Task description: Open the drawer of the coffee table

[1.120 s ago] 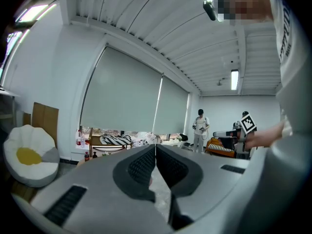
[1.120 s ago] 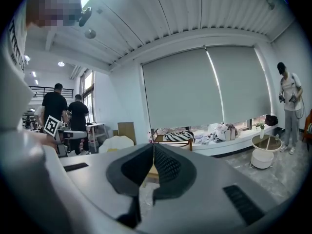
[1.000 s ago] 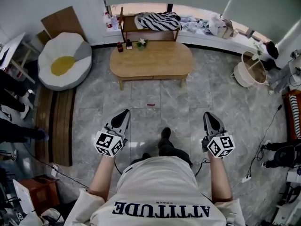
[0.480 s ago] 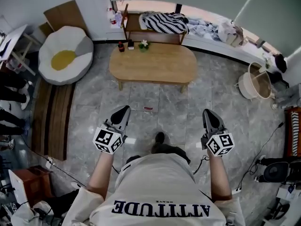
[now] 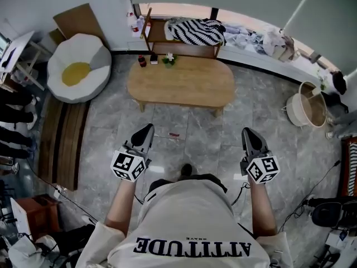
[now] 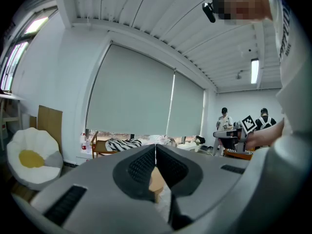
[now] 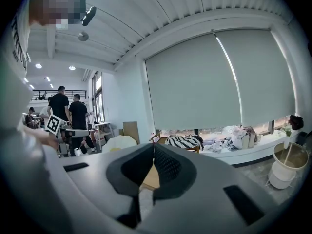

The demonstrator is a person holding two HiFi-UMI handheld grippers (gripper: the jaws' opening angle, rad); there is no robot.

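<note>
Head view: coffee table (image 5: 179,82) stands well ahead of left gripper (image 5: 146,130) and right gripper (image 5: 247,133); its drawer does not show. Step in hand is probably the approach; next, close in and locate the handle. Red scrap (image 5: 174,134) lies on the floor before the table, and a cushion (image 5: 77,74) lies to its left. Left gripper view: jaws together, empty. Right gripper view: likewise.

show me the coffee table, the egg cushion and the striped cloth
coffee table (image 5: 181,81), head view, middle of its wooden top
egg cushion (image 5: 76,73), head view, on the yellow yolk
striped cloth (image 5: 198,30), head view, middle of the fabric
</note>
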